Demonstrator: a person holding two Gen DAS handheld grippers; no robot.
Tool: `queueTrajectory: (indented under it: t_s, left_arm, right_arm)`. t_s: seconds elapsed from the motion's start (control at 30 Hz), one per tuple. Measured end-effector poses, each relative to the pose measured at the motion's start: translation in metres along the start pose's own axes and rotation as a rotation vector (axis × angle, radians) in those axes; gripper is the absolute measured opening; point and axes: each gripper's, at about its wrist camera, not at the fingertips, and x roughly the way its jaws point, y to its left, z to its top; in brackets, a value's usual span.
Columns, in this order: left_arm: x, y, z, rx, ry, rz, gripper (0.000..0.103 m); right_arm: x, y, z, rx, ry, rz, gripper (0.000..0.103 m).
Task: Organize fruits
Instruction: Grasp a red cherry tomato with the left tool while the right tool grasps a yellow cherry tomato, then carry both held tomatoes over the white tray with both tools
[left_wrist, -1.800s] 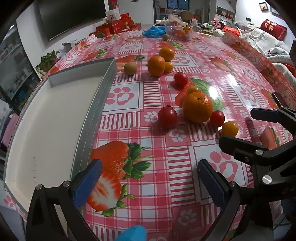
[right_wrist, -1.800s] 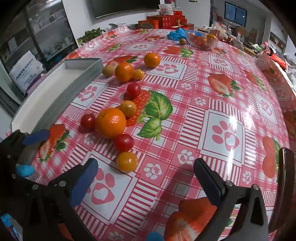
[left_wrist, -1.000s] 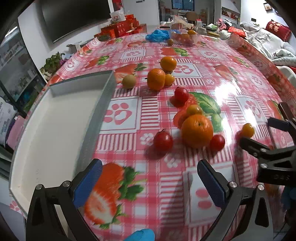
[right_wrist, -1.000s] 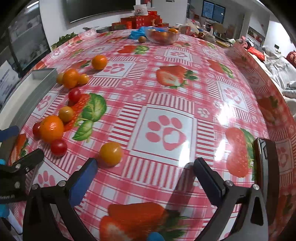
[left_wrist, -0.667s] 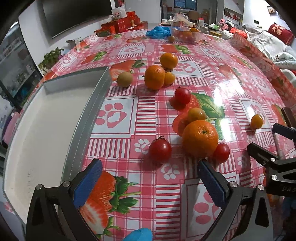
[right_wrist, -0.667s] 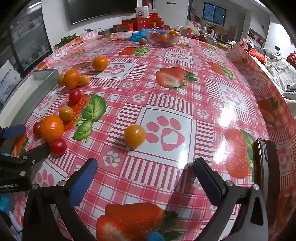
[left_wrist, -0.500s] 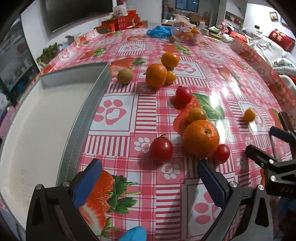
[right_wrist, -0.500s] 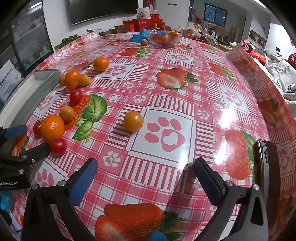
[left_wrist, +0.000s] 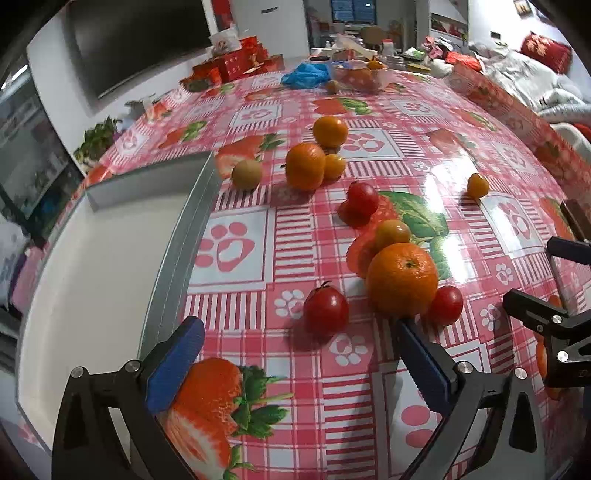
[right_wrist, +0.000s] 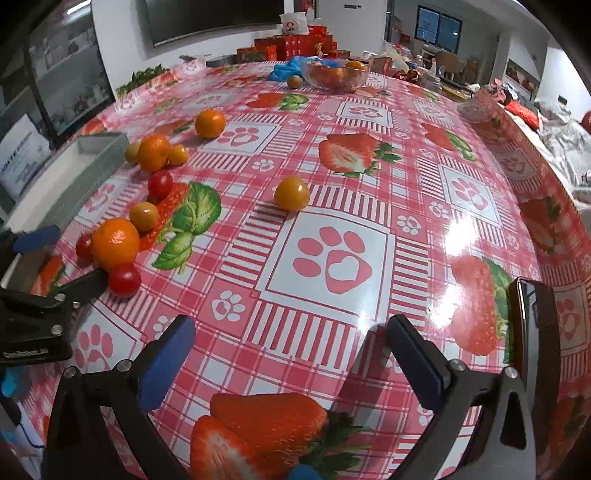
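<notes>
Loose fruit lies on a red strawberry-print tablecloth. Nearest my open left gripper (left_wrist: 295, 362) are a red tomato (left_wrist: 326, 311), a large orange (left_wrist: 402, 278) and a second red tomato (left_wrist: 446, 305). Behind them lie a yellow-orange tomato (left_wrist: 392, 232), a further red tomato (left_wrist: 362, 199), more oranges (left_wrist: 305, 166) and a kiwi (left_wrist: 246, 174). A white tray (left_wrist: 92, 266) with grey walls sits on the left. A lone yellow tomato (right_wrist: 291, 193) rests ahead of my open right gripper (right_wrist: 291, 350), well apart from it. Both grippers hold nothing.
A glass bowl of fruit (right_wrist: 334, 75) and a blue bag (left_wrist: 306, 74) stand at the far end. A dark phone-like slab (right_wrist: 532, 332) lies by the right table edge. Red boxes (left_wrist: 236, 64) stand at the back. The right gripper's frame (left_wrist: 554, 325) shows at the left view's right edge.
The yellow tomato has rolled away from the cluster, from beside my right gripper out towards the table's middle. My left gripper has crept closer to the near tomato and orange.
</notes>
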Motion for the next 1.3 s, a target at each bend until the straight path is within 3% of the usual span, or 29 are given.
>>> queueTrajectory:
  t_s: [0.1, 0.2, 0.27, 0.43, 0.47, 0.53, 0.57, 0.6, 0.63, 0.67, 0.7, 0.73, 0.9, 1.3]
  left_arm:
    - [-0.001, -0.002, 0.003, 0.0, -0.006, -0.03, 0.085]
    - [0.001, -0.002, 0.006, -0.007, -0.009, -0.035, 0.082]
    - [0.002, 0.0, 0.007, -0.023, -0.01, -0.062, 0.072]
    - [0.003, -0.002, 0.009, -0.038, -0.006, -0.068, 0.071]
    - [0.003, -0.002, 0.009, -0.042, -0.008, -0.068, 0.071]
    - [0.004, -0.001, 0.009, -0.059, -0.005, -0.074, 0.071]
    - [0.005, 0.0, 0.01, -0.064, -0.002, -0.076, 0.071]
    - [0.004, 0.001, 0.01, -0.07, -0.003, -0.088, 0.064]
    - [0.003, 0.001, 0.009, -0.074, -0.009, -0.094, 0.053]
    - [0.002, 0.001, 0.009, -0.074, -0.014, -0.091, 0.048]
    - [0.002, 0.001, 0.009, -0.077, -0.014, -0.093, 0.04]
    - [0.001, 0.002, 0.009, -0.082, -0.017, -0.089, 0.022]
    - [-0.006, 0.006, 0.008, -0.11, -0.021, -0.117, 0.023]
    - [-0.048, 0.018, 0.009, -0.127, -0.079, -0.146, 0.023]
  right_arm:
    - [-0.002, -0.009, 0.003, 0.035, -0.003, 0.031, 0.103]
    - [0.001, -0.015, 0.012, 0.043, -0.006, 0.009, 0.103]
    - [0.005, -0.016, 0.023, 0.045, -0.01, 0.002, 0.103]
    - [0.021, -0.007, 0.046, 0.022, -0.004, -0.001, 0.098]
    - [0.025, -0.004, 0.049, 0.008, 0.003, -0.009, 0.09]
    - [0.029, 0.004, 0.051, -0.021, 0.001, -0.052, 0.084]
    - [0.028, 0.006, 0.051, -0.029, -0.012, -0.05, 0.073]
    - [0.026, 0.007, 0.051, -0.032, -0.018, -0.058, 0.065]
    - [0.023, 0.008, 0.052, -0.034, -0.027, -0.069, 0.043]
    - [0.021, 0.007, 0.052, -0.031, -0.03, -0.058, 0.023]
    - [0.02, 0.003, 0.053, -0.012, -0.026, -0.027, 0.024]
    - [0.017, -0.002, 0.052, 0.018, -0.03, 0.016, 0.024]
    - [0.004, -0.017, 0.044, 0.079, -0.047, 0.128, 0.024]
    - [-0.024, -0.019, 0.042, 0.094, -0.073, 0.175, 0.024]
